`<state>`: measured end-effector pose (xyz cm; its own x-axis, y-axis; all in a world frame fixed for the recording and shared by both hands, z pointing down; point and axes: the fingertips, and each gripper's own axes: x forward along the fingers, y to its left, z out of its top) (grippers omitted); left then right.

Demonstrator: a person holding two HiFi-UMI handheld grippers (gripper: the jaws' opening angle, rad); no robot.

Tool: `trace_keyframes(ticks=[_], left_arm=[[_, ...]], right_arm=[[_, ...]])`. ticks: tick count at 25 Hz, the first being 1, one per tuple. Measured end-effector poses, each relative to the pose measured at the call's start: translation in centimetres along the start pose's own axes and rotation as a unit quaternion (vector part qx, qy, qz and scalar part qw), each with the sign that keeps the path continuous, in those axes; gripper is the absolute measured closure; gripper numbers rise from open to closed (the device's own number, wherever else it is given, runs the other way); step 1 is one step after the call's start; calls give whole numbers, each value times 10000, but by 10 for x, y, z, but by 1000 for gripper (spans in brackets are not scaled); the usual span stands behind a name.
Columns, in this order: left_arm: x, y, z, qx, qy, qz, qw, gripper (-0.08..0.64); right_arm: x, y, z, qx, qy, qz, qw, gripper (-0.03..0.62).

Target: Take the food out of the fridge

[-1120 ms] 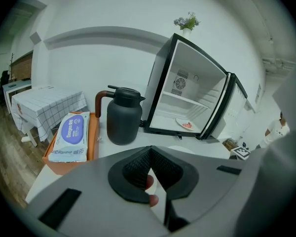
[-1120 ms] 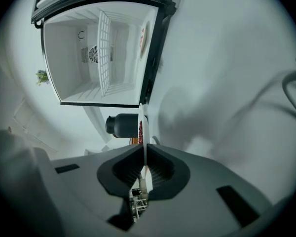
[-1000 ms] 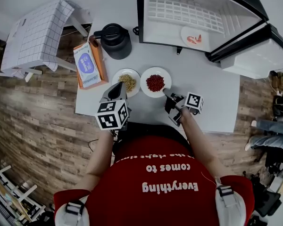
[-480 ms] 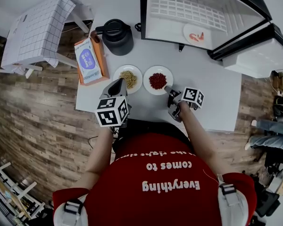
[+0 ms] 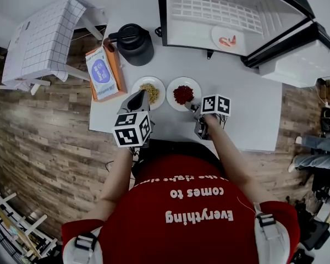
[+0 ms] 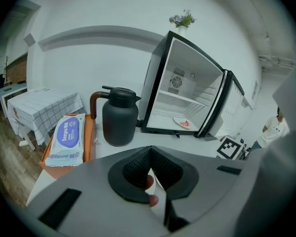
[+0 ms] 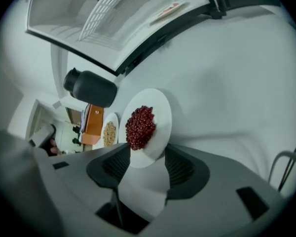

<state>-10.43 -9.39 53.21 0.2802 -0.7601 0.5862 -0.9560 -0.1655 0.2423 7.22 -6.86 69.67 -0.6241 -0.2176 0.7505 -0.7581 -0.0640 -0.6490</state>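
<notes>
A white plate of red beans (image 5: 193,87) (image 7: 163,111) stands on the white table beside a plate of yellow beans (image 5: 138,87) (image 7: 113,118). My right gripper (image 5: 194,107) (image 7: 148,154) is at the red plate's near rim. Its jaws have just been opening and now stand wide, with the rim between them and the pads off it. My left gripper (image 5: 140,97) (image 6: 149,151) is shut and empty, pointing at the yellow plate. In the open fridge (image 5: 209,15) (image 6: 187,90) another plate (image 5: 216,37) (image 6: 177,122) with red food sits on the floor.
A dark kettle (image 5: 135,45) (image 6: 119,117) stands left of the fridge. A wipes pack (image 5: 102,73) (image 6: 64,139) lies on an orange tray (image 5: 117,70). The fridge door (image 5: 302,59) swings out at the right. A checked-cloth table (image 5: 41,37) is far left.
My right gripper has rolled and edged left along the red plate's rim, and its grip on the rim has gone. The left gripper and both plates have stayed put.
</notes>
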Motion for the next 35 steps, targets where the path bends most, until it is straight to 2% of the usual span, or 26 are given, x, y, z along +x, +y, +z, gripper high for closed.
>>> trace_keyframes(ticks=[3,5,8,10,12,13,14,15,16,18,19,20,21,23,25,27,29,31,35], left_arm=[[2,-1,-1,27,27,-39,10000,554],[3,-2,-2,43,48,-53,10000,554],[5,-4,-4,51,74,-68,9999,554],[6,-5,-5,65,85,-72,9999,554],[8,-6,-5,80,103,-82,9999,554],[9,-6,-5,86,113,-89,9999,554],[9,-7,-5,92,120,-94,9998,554],[9,-7,-5,100,123,-99,9998,554],[9,-7,-5,112,122,-103,9998,554],[9,-8,-4,139,122,-114,9998,554],[9,-9,-4,150,124,-119,9997,554],[9,-9,-4,156,125,-124,9997,554],[9,-9,-4,160,125,-128,9997,554],[10,-10,-4,169,121,-145,9997,554],[10,-12,-3,195,125,-172,9996,554],[11,-16,-4,247,146,-221,9993,554],[12,-23,-4,311,183,-323,9988,554],[14,-32,-5,392,226,-453,9979,554],[20,-47,-5,599,317,-676,9954,554]], right_arm=[[2,0,-7,-774,332,-306,9960,389],[3,1,-13,-1350,636,-539,9873,385],[0,-3,-24,-2187,1168,-974,9639,382],[-4,-7,-28,-2747,1454,-1311,9414,382],[-8,-8,-28,-3310,1549,-1618,9167,382],[-10,-7,-24,-3519,1483,-1731,9079,383],[-12,-6,-19,-3628,1365,-1824,9036,383],[-17,-5,-15,-3619,1236,-1895,9044,383],[-21,-3,-11,-3535,1093,-1892,9096,385],[-25,8,-4,-3316,707,-1572,9275,393],[-27,14,0,-3211,493,-1339,9362,428],[-29,20,3,-3118,298,-1093,9433,514],[-32,26,6,-3040,144,-832,9489,560],[-35,37,6,-2815,-43,-259,9592,568],[-39,47,5,-2225,-183,444,9737,578],[-44,58,6,-1313,-366,1258,9827,580],[-52,65,11,-388,-562,1984,9777,580],[-61,70,16,305,-740,2549,9637,580],[-80,80,28,908,-1131,3455,9271,580]])
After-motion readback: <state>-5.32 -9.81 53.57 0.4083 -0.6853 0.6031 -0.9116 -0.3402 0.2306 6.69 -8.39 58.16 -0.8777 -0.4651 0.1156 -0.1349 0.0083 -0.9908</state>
